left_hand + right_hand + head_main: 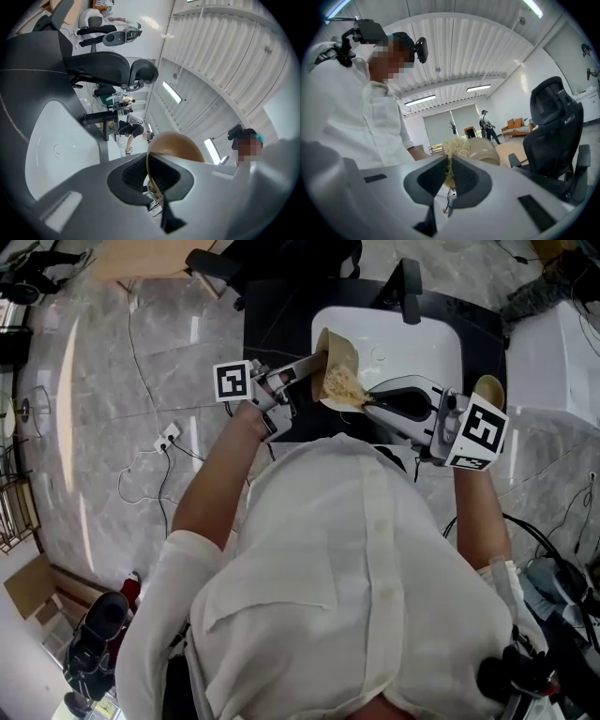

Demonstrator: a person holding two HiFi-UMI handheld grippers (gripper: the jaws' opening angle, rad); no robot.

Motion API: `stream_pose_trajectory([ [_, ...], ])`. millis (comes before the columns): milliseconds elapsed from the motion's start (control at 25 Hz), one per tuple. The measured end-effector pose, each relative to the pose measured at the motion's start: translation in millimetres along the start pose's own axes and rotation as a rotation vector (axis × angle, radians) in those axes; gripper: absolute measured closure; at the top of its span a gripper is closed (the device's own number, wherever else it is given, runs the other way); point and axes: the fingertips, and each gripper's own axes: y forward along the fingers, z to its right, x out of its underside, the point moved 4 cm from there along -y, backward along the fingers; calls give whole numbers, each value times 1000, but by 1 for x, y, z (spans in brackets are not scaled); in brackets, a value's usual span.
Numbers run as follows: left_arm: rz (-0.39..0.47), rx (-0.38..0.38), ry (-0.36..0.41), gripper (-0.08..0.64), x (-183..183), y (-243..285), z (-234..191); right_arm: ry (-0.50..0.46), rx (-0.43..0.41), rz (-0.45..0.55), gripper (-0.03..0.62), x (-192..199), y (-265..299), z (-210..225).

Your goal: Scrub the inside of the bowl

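A tan bowl [337,360] is held tilted on its side above the white sink [427,343]. My left gripper [317,362] is shut on the bowl's rim [149,172]; the bowl's brown outside [177,146] fills the left gripper view. My right gripper [367,397] is shut on a straw-coloured scrubber [343,382] that sits inside the bowl's mouth. In the right gripper view the scrubber [453,149] sticks out between the jaws, with the bowl [483,151] just behind it.
A black faucet [410,292] stands at the sink's far rim, on a dark counter [277,315]. Another tan bowl [488,388] lies to the right of the sink. Cables and a power strip [167,437] lie on the marble floor at left. Black office chairs [553,126] stand nearby.
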Motion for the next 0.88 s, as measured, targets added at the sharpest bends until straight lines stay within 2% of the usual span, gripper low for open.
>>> stream_pose_trajectory([
  [240,5,69,-52,546,-1,-5,8,22,-25,-12,568,17,14,-11],
  [480,-54,103,-25,546,9,-7,20,43,-2,-98,569,47,26,-10],
  [760,-109,129,-9,546,25,-16,28,32,68,-217,568,70,31,2],
  [880,-146,135,12,546,31,-19,30,16,152,-270,568,77,27,16],
])
